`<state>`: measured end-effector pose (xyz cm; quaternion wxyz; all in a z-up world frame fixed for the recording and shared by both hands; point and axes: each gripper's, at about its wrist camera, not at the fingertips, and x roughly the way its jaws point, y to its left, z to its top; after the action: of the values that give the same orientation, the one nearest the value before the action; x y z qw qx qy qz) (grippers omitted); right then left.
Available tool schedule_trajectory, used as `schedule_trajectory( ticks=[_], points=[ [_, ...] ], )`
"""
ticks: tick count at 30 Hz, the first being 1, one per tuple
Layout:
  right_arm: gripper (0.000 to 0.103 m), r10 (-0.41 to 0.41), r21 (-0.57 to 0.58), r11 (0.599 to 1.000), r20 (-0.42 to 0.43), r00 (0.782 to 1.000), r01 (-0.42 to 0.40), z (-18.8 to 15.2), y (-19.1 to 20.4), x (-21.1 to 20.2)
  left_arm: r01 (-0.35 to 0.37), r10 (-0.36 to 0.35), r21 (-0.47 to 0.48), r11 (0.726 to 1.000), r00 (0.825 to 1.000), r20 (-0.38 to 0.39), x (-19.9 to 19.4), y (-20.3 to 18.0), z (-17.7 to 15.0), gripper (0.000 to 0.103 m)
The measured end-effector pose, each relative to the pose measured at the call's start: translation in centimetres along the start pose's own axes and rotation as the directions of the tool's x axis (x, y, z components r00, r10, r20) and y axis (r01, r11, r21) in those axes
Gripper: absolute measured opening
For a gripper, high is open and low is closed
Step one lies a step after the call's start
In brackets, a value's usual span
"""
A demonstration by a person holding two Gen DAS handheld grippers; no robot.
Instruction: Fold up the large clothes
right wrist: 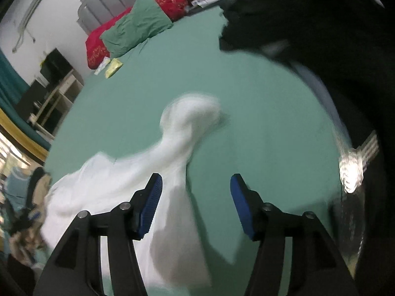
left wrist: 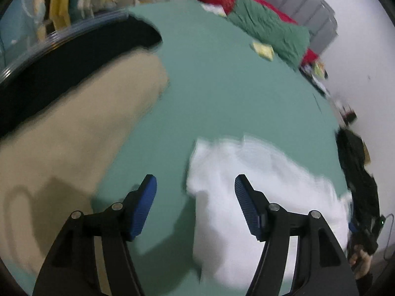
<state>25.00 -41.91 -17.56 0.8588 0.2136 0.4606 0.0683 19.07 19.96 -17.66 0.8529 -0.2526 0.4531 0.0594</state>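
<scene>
A white garment (left wrist: 261, 185) lies rumpled on the green bed sheet (left wrist: 222, 93). My left gripper (left wrist: 195, 182) is open and empty, hovering over the garment's left edge. In the right wrist view the same white garment (right wrist: 138, 177) stretches from lower left up to a bunched end near the middle. My right gripper (right wrist: 196, 181) is open and empty, above the garment's right edge, with its left finger (right wrist: 150, 204) over the cloth. Both views are blurred by motion.
A beige garment (left wrist: 74, 148) and a black garment (left wrist: 74, 56) lie at the left in the left wrist view. The black garment (right wrist: 308, 19) fills the upper right of the right wrist view. Green and red pillows (left wrist: 269, 32) lie by the grey headboard (left wrist: 303, 5).
</scene>
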Motion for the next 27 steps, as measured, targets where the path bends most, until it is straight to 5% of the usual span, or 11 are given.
schedule_trajectory(
  ticks=[3,5,7,8,9,19,25,27],
  points=[
    [0.058,0.074,0.043,0.997,-0.064,0.995,-0.072,-3.8,-0.3,-0.4,-0.025,0.030,0.051,0.998,0.994,-0.101,1.3,-0.6,-3.4,0.069],
    [0.058,0.119,0.026,0.993,-0.084,0.989,-0.117,-5.5,0.3,-0.1,-0.097,0.109,0.164,0.982,0.992,-0.064,1.3,-2.2,-5.2,0.069],
    [0.042,0.147,-0.001,0.989,-0.065,0.987,-0.147,-6.2,1.0,-0.1,-0.117,0.135,0.248,0.962,0.989,-0.057,1.4,-3.5,-6.1,0.068],
    [0.011,0.155,-0.005,0.988,-0.077,0.985,-0.156,-6.4,1.1,0.1,-0.102,0.122,0.261,0.960,0.991,-0.061,1.3,-3.8,-6.4,0.042],
    [0.011,0.142,-0.004,0.990,-0.080,0.987,-0.143,-6.6,1.1,0.2,-0.078,0.100,0.254,0.964,0.992,-0.074,1.2,-4.0,-6.6,0.005],
    [0.011,0.074,-0.045,0.996,-0.080,0.994,-0.078,-10.0,1.6,-5.3,-0.050,0.067,0.221,0.974,0.995,-0.072,-5.5,-3.5,-9.5,0.005],
    [0.013,0.010,-0.056,0.998,-0.113,0.994,-0.017,-11.4,1.5,-6.7,-0.034,0.063,0.183,0.983,0.986,-0.153,-6.6,-2.0,-12.4,0.007],
    [0.022,-0.015,-0.054,0.999,-0.129,0.992,0.008,-11.6,1.2,-6.9,-0.058,0.083,0.177,0.982,0.987,-0.136,-7.2,-1.7,-12.6,0.028]
  ],
)
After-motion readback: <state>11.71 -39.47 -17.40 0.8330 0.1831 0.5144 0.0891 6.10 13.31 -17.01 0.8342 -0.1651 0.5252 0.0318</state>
